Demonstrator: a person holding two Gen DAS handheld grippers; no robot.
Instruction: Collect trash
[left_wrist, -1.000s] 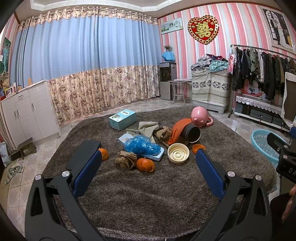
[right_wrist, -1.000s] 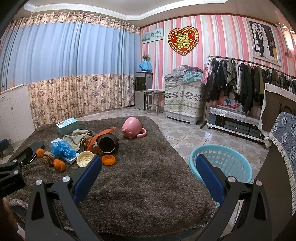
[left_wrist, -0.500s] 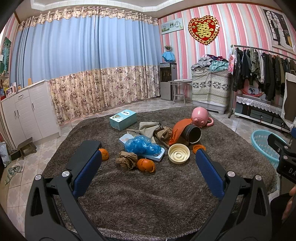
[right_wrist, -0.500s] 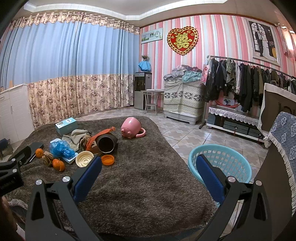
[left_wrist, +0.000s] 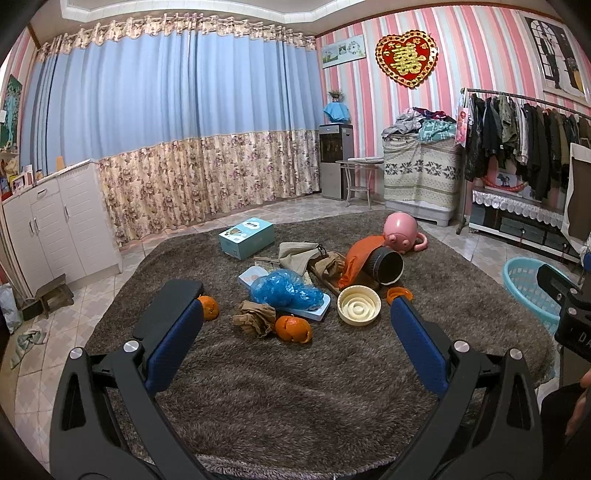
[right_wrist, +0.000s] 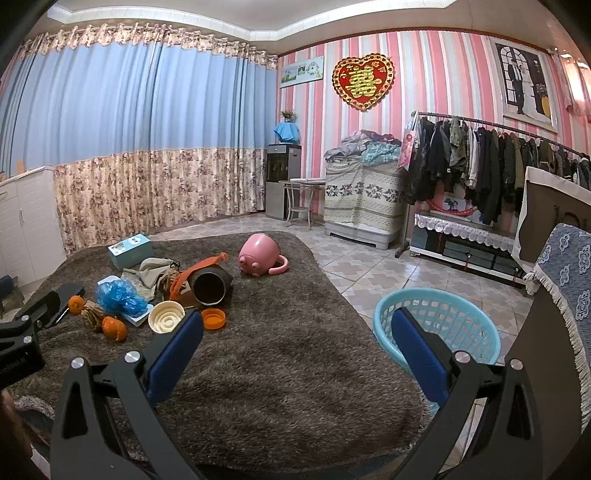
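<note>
1. Left gripper (left_wrist: 295, 325) was spread wide, nothing between its blue pads (left_wrist: 173, 343); it hung above the near part of the brown rug (left_wrist: 295, 387), facing the trash pile.
2. Far left of the pile: an orange (left_wrist: 208, 307) sat just beside the left pad's tip in the left wrist view.
3. Next, a crumpled brown paper (left_wrist: 255, 316) lay touching an orange peel (left_wrist: 293, 328).
4. Behind those, a blue plastic bag (left_wrist: 284, 291) rested on a flat light-blue box (left_wrist: 314, 312).
5. Further back, a teal carton (left_wrist: 246, 237) lay apart from the pile.
6. Mid-pile: a beige cloth (left_wrist: 295, 253) and more brown paper (left_wrist: 327, 266), touching.
7. A cream round lid (left_wrist: 359, 305) lay just in front of a tipped black pot (left_wrist: 386, 264) with an orange cloth (left_wrist: 360, 254) draped on it.
8. A small orange cap (left_wrist: 399, 294) sat beside the lid.
9. A pink pig-shaped cup (left_wrist: 400, 234) lay on its side at the rug's far edge.
10. Right gripper (right_wrist: 297, 336) also stood wide apart and held nothing, above the rug's right part.
11. A light-blue basket (right_wrist: 436, 321) stood on the tiled floor just off the rug, well apart from the pile.
</note>
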